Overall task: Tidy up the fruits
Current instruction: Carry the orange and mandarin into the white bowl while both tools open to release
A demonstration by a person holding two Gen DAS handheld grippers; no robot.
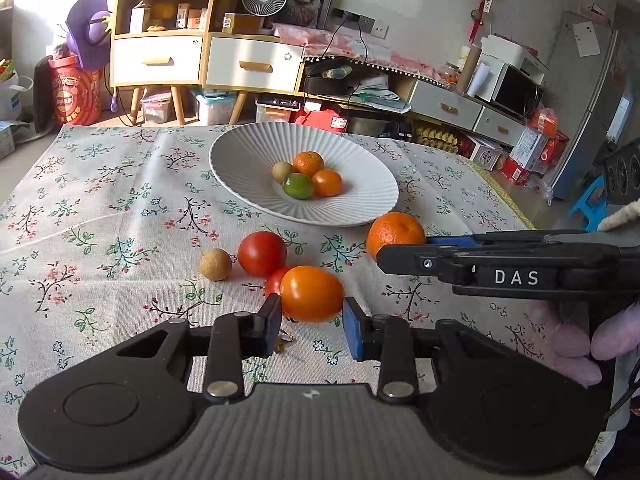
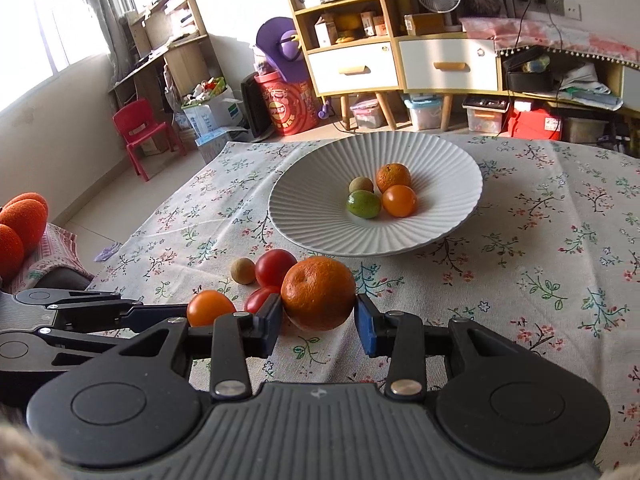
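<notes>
A white ribbed plate (image 1: 256,148) (image 2: 320,184) on the floral tablecloth holds several small fruits: a mandarin, an orange tomato, a green fruit and a tan one. In front of it lie a red tomato (image 1: 262,253), a tan longan (image 1: 215,264), a smaller red tomato (image 1: 275,280), an orange tomato (image 1: 312,293) (image 2: 210,307) and a mandarin (image 1: 394,234) (image 2: 318,293). My left gripper (image 1: 310,326) has its pads on both sides of the orange tomato. My right gripper (image 2: 318,320) has its pads on both sides of the mandarin. Both fruits rest on the cloth.
The table's far edge runs behind the plate, with shelves, drawers and boxes beyond. The right gripper's body (image 1: 500,268) crosses the left wrist view at right. A red child's chair (image 2: 138,132) stands on the floor at left.
</notes>
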